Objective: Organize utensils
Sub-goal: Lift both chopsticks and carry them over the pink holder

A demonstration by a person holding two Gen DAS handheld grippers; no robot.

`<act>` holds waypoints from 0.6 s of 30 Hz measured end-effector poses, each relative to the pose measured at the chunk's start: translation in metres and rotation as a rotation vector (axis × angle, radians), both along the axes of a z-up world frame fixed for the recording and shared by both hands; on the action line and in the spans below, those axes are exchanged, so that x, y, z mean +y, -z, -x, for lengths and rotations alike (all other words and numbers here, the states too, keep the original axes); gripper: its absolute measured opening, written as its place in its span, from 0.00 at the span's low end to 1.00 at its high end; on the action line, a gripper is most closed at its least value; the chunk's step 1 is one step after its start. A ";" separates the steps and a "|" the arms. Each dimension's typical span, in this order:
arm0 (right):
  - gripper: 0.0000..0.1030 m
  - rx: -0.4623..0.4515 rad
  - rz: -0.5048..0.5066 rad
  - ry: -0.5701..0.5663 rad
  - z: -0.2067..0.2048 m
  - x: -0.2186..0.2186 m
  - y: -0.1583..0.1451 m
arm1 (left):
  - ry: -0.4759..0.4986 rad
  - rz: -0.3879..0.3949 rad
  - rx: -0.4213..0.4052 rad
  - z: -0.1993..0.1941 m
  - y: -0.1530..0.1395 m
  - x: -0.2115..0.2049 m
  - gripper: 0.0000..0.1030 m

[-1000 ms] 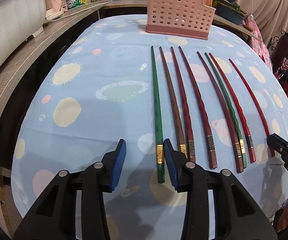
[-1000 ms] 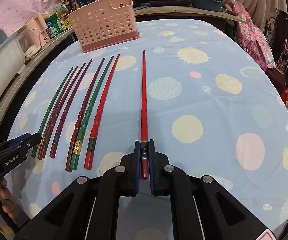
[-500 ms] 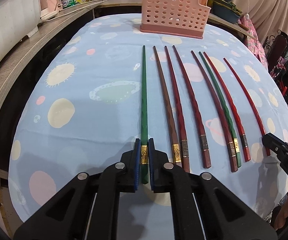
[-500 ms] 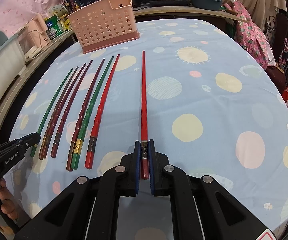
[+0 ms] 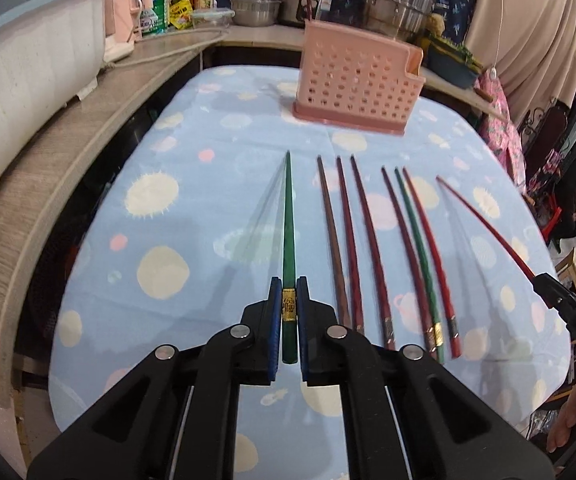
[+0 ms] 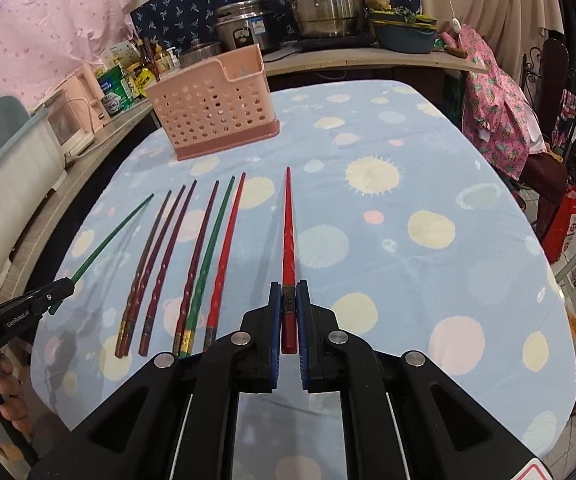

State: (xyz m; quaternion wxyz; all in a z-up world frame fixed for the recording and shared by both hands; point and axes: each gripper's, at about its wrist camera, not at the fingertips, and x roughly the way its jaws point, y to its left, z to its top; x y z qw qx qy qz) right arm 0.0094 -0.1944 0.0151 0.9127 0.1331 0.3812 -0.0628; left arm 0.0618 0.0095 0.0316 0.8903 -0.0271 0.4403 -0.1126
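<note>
Both lifted chopsticks, green chopstick (image 5: 288, 236) and red chopstick (image 6: 287, 240), sit clamped between fingers.

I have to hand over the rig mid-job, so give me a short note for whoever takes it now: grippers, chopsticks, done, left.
Left gripper: shut on the green chopstick, near its banded end, tip raised off the cloth.
Right gripper: shut on the red chopstick, same hold, also raised.
Six chopsticks lie in a row on the blue tablecloth between the two held ones.
Pink basket stands at the far end; nothing is seen in it.
Done: two picked up.
Left: likely put both in the basket, then the other six.
</note>
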 end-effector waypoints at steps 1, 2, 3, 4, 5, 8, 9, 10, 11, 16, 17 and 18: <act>0.07 -0.013 0.005 0.000 -0.002 -0.001 -0.008 | -0.004 0.006 -0.010 -0.002 -0.005 0.002 0.07; 0.07 -0.027 0.009 0.001 -0.003 -0.003 -0.015 | -0.009 0.012 -0.020 -0.004 -0.012 0.004 0.07; 0.07 -0.044 0.015 0.003 -0.005 -0.005 -0.022 | -0.014 0.016 -0.031 -0.007 -0.018 0.005 0.07; 0.07 -0.060 0.018 0.006 -0.007 -0.007 -0.029 | -0.019 0.017 -0.039 -0.010 -0.023 0.007 0.07; 0.07 -0.073 0.018 0.009 -0.008 -0.009 -0.035 | -0.023 0.021 -0.050 -0.013 -0.029 0.008 0.07; 0.07 -0.117 0.014 0.020 -0.015 -0.017 -0.054 | -0.037 0.038 -0.085 -0.022 -0.046 0.011 0.07; 0.07 -0.130 0.016 0.025 -0.017 -0.020 -0.060 | -0.041 0.045 -0.096 -0.025 -0.052 0.013 0.07; 0.07 -0.144 0.012 0.029 -0.021 -0.024 -0.065 | -0.044 0.052 -0.104 -0.030 -0.058 0.013 0.07; 0.07 -0.154 0.008 0.032 -0.024 -0.026 -0.070 | -0.047 0.056 -0.112 -0.034 -0.064 0.013 0.07; 0.07 -0.195 0.003 0.044 -0.048 -0.038 -0.091 | -0.062 0.074 -0.154 -0.062 -0.090 0.012 0.07; 0.07 -0.204 0.001 0.045 -0.052 -0.040 -0.096 | -0.067 0.077 -0.158 -0.068 -0.095 0.012 0.07; 0.07 -0.212 -0.001 0.044 -0.056 -0.042 -0.100 | -0.070 0.084 -0.161 -0.074 -0.099 0.012 0.07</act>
